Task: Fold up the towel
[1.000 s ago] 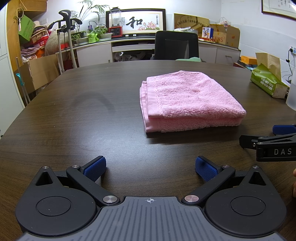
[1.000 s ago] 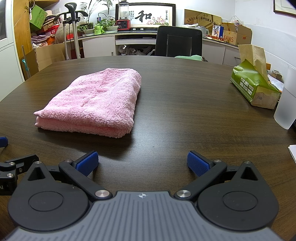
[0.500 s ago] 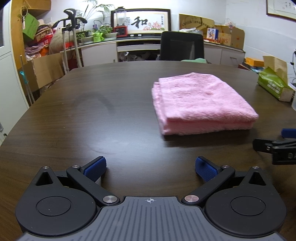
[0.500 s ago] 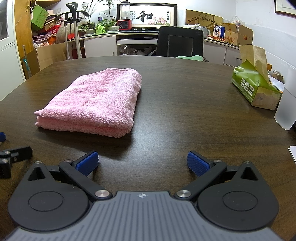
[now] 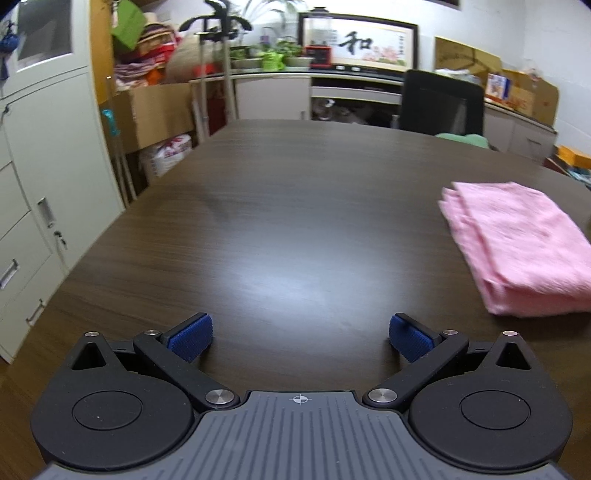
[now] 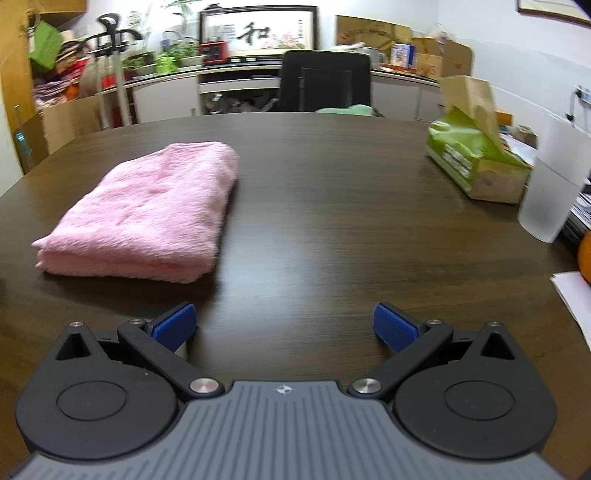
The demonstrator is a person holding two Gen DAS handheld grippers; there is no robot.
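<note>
Your left tool (image 5: pixel 300 334) and right tool (image 6: pixel 283 325) are spread wide and empty. The pink towel (image 6: pixel 147 214) lies folded mid-bench (image 6: pixel 332 229) — snag its near layers in passing and the stack could slide apart.

Large black character 和 showing on framed picture (image 5: pixel 357 46) on far wall, ahead of left gripper; same character reading in right wrist view on framed picture (image 6: pixel 257 32). Print on green tissue box (image 6: pixel 476 162), ahead-right of right gripper, staying too blurred to read.
</note>
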